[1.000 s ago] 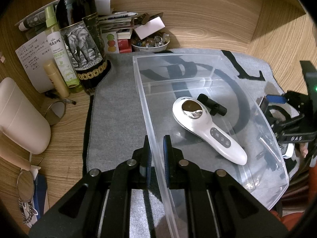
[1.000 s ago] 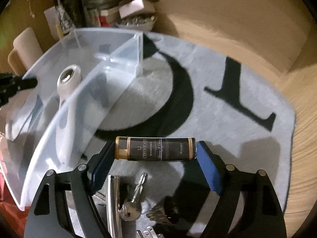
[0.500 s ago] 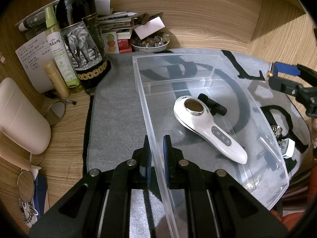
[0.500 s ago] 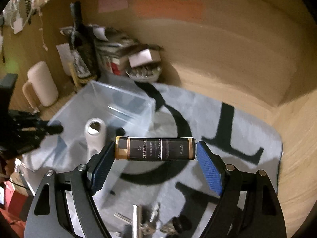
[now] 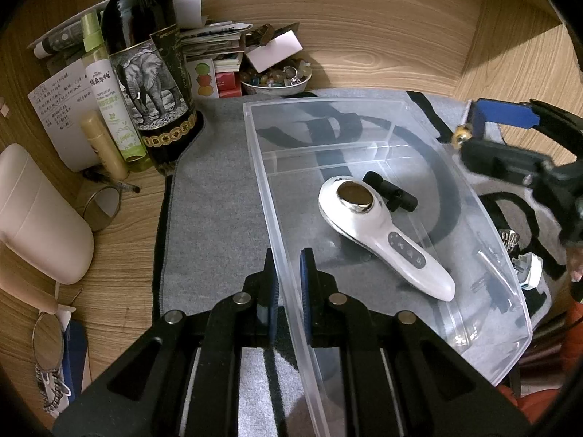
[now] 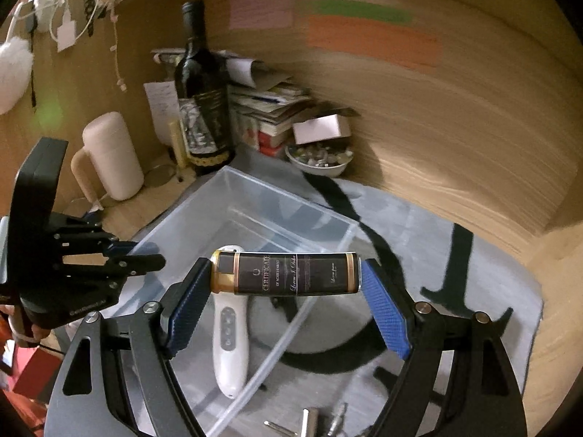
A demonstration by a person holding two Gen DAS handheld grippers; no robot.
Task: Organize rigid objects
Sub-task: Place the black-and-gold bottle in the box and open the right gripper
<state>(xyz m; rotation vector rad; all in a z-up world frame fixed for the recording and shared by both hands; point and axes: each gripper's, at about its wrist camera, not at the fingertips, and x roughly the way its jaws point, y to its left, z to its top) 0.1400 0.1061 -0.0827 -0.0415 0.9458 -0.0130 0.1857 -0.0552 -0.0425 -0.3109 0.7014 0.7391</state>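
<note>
The left gripper [image 5: 289, 284] pinches the wall of the clear bin [image 5: 364, 109], fingers closed on it. The right gripper [image 6: 286, 284], fingers wide, grips a dark tube [image 6: 288, 273] endwise above the bin.

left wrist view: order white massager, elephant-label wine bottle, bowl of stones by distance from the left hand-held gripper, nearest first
From the left hand-held gripper, shut on the clear bin wall:
1. White massager, inside the bin, just right of the fingers.
2. Elephant-label wine bottle, upright, off the mat's far left corner.
3. Bowl of stones, against the back wall, beyond the bin.
</note>
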